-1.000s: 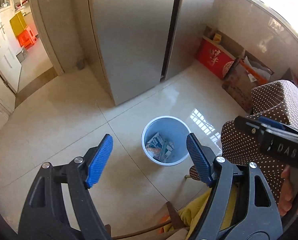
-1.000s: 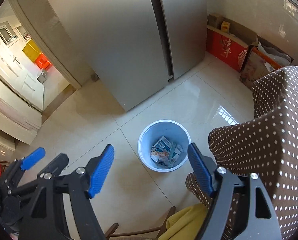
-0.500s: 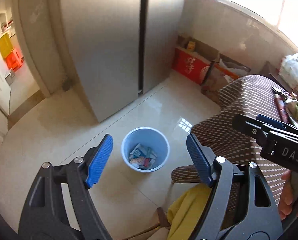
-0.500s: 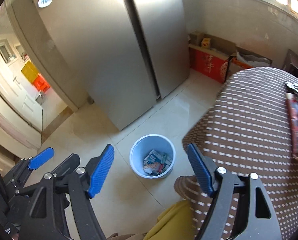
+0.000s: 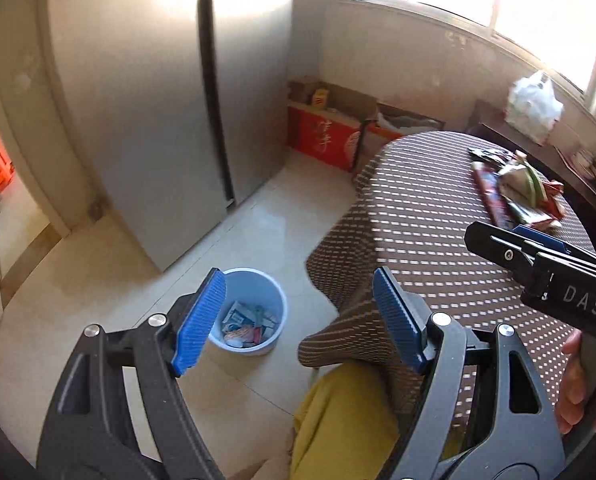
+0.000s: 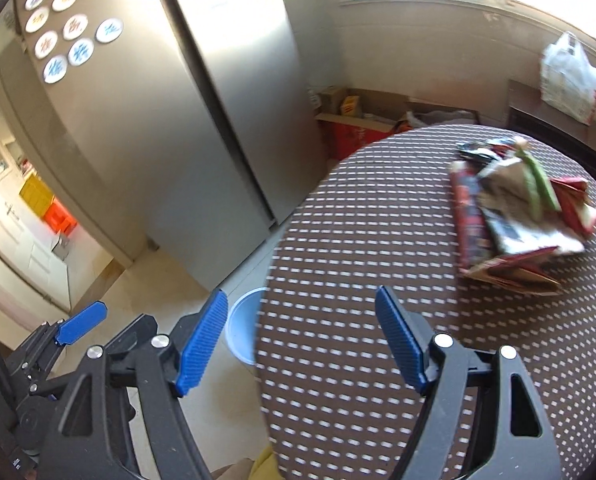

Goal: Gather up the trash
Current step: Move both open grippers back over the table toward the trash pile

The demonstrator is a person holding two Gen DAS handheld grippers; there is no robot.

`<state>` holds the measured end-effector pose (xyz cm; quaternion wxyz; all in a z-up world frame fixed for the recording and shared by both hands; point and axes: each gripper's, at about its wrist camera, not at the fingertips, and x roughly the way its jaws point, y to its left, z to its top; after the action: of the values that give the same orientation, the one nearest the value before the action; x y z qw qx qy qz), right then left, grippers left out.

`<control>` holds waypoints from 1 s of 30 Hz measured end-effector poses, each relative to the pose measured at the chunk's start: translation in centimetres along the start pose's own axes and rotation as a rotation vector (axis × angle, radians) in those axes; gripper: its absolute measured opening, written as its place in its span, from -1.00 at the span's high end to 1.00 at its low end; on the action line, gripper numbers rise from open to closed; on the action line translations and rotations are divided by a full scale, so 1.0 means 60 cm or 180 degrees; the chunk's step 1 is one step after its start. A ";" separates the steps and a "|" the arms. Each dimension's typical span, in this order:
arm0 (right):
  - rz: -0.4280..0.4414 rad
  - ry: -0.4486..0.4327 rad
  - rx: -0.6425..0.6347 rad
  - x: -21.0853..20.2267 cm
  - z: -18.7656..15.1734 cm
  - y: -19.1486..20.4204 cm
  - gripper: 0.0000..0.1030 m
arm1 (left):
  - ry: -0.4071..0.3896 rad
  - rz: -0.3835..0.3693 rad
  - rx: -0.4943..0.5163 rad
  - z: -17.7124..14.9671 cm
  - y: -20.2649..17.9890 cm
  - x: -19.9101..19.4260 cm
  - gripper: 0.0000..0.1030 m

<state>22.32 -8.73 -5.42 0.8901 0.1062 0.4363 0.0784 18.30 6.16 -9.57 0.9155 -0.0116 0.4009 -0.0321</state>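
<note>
A tiled kitchen floor (image 5: 98, 280) runs past a steel double-door fridge (image 5: 146, 100), upper left. The round table (image 6: 377, 240) under a brown dotted cloth fills the right side; a heap of crumpled wrappers (image 6: 513, 216) lies on it, upper right in the right wrist view. The blue bin (image 5: 272, 300) with litter inside stands on the floor, lower centre. The left gripper (image 5: 298, 320) and right gripper (image 6: 301, 336) both stand spread, holding nothing.

Both grippers point downward, side by side. The left gripper (image 5: 298, 320) holds nothing, its fingers spread wide; the right gripper (image 6: 299, 338) likewise gapes empty.
</note>
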 end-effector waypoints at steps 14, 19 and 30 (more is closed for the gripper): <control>-0.0360 -0.0095 0.0622 -0.063 -0.034 -0.184 -0.53 | 0.0126 -0.0345 0.0372 0.002 -0.153 0.015 -0.46; -0.0490 -0.0067 0.0913 -0.064 -0.040 -0.254 -0.55 | 0.0203 -0.0448 0.0465 0.004 -0.188 0.033 -0.46; -0.0428 0.0104 0.1218 -0.029 -0.023 -0.326 -0.56 | 0.0422 -0.0510 0.0522 0.018 -0.222 0.091 -0.48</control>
<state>21.10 -27.84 -9.98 0.8497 0.2427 0.4638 -0.0639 22.12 -7.53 -12.23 0.8793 0.0334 0.4544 -0.1384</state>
